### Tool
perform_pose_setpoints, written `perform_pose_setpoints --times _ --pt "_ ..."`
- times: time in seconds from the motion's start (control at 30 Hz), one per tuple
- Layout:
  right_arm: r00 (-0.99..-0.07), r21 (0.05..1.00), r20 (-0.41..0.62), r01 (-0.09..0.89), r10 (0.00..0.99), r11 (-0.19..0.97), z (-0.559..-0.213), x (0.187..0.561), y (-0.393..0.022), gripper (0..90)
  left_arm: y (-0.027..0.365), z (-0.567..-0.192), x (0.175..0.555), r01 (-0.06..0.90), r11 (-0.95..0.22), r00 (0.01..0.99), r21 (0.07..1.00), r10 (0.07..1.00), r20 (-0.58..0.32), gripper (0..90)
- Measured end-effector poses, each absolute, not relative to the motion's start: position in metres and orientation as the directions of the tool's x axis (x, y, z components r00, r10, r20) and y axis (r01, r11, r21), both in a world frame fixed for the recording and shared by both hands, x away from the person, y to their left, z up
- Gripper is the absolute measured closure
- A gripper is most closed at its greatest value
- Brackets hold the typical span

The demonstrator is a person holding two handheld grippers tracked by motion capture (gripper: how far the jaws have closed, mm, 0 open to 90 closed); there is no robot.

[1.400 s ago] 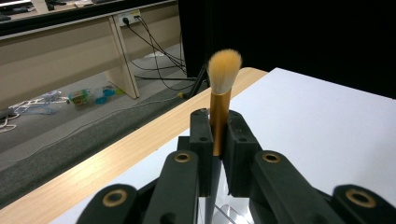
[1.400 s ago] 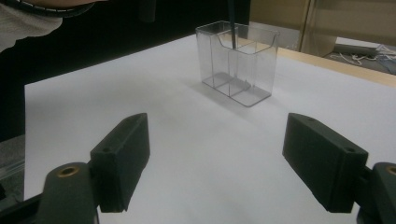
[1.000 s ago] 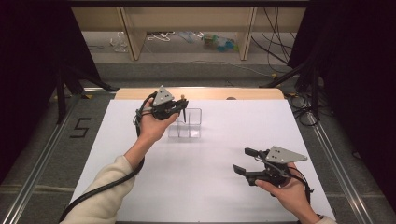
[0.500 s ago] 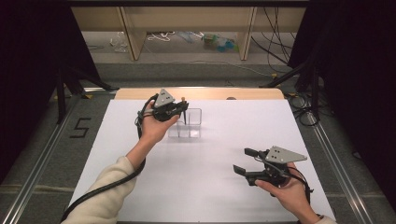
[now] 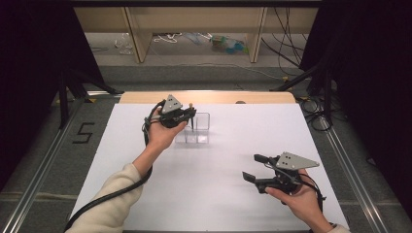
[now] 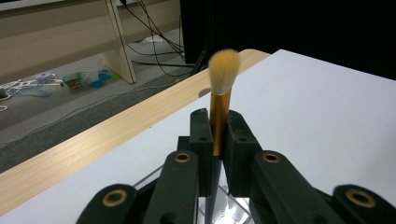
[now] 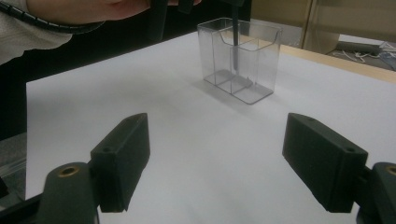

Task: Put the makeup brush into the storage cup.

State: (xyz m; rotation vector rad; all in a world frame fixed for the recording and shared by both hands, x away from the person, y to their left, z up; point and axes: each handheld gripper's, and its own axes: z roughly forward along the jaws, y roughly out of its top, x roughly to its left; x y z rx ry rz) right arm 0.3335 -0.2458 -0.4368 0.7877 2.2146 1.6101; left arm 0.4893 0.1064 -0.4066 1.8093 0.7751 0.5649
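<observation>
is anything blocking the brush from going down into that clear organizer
Nothing visible does. The left gripper holds the brush upright over the clear organizer, its handle already reaching into an open-topped compartment with nothing else in it.

Over the last second the left gripper (image 5: 190,114) eases slightly toward the bench's near side above the clear organiser (image 5: 197,130), carrying the upright makeup brush (image 6: 220,100) clamped in its fingers (image 6: 201,135) a touch lower into a compartment.

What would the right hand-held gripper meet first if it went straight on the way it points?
Probably the clear organizer box. The right hand-held gripper, jaws open, faces it across bare white table; depth is uncertain.
</observation>
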Motion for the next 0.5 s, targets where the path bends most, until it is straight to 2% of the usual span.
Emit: perform_pose_setpoints --times 0.5 --pt "-0.809 0.938 0.081 0.259 0.582 0.231 -0.4369 0.3333 -0.2456 24.1 0.1066 -0.4115 0.4899 0.258 -0.248 0.681 0.934 0.732 0.006 83.3"
